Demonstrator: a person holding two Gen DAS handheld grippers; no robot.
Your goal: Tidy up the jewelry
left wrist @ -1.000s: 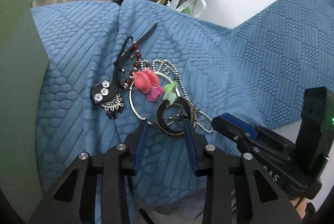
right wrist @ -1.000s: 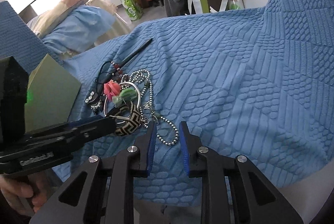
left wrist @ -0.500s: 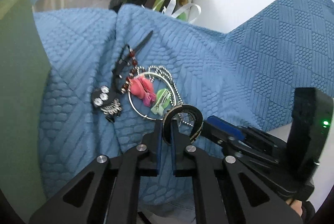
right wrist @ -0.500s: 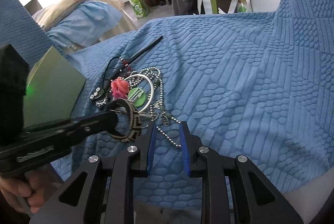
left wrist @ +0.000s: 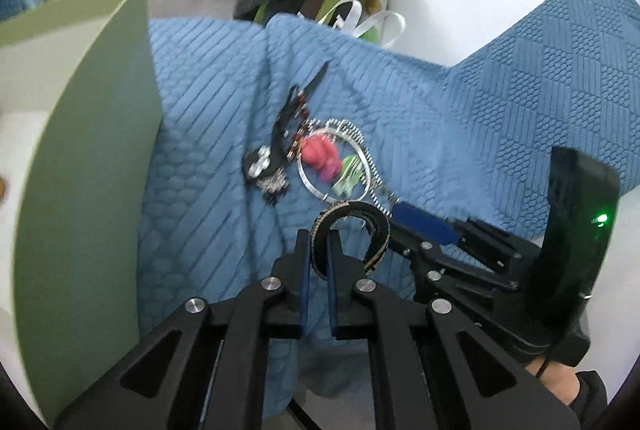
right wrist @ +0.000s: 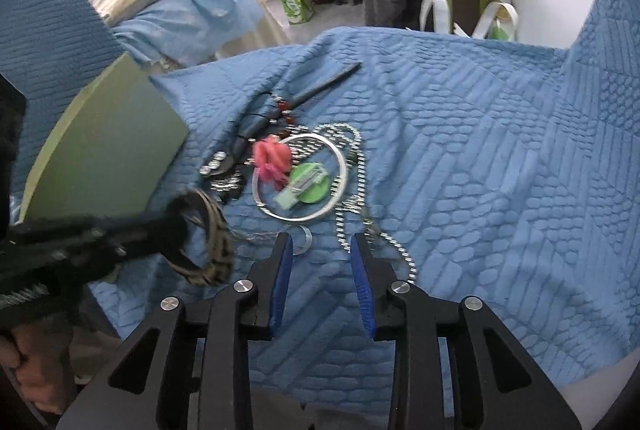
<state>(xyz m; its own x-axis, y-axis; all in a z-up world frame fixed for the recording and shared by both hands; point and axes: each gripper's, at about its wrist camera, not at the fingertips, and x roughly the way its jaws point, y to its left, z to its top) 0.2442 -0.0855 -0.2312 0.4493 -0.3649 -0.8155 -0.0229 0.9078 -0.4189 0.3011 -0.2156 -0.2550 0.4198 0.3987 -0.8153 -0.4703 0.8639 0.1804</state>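
A woven bangle [left wrist: 352,226] is shown clamped between the closed jaws of the left gripper [left wrist: 318,254], having been lifted off the blue quilt [left wrist: 500,109] since a second ago. The right gripper [right wrist: 320,250], whose empty jaws have just been opening, is held above the bead chain [right wrist: 360,205]. The remaining jewelry pile [left wrist: 320,157] lies mid-quilt, beside the green box [left wrist: 92,149], the presumed destination.

The right tool [right wrist: 320,250] has been spreading its jaws, nothing between them, above the ball chain [right wrist: 352,205]; the left tool [right wrist: 176,230] grips a patterned bangle [right wrist: 212,238].
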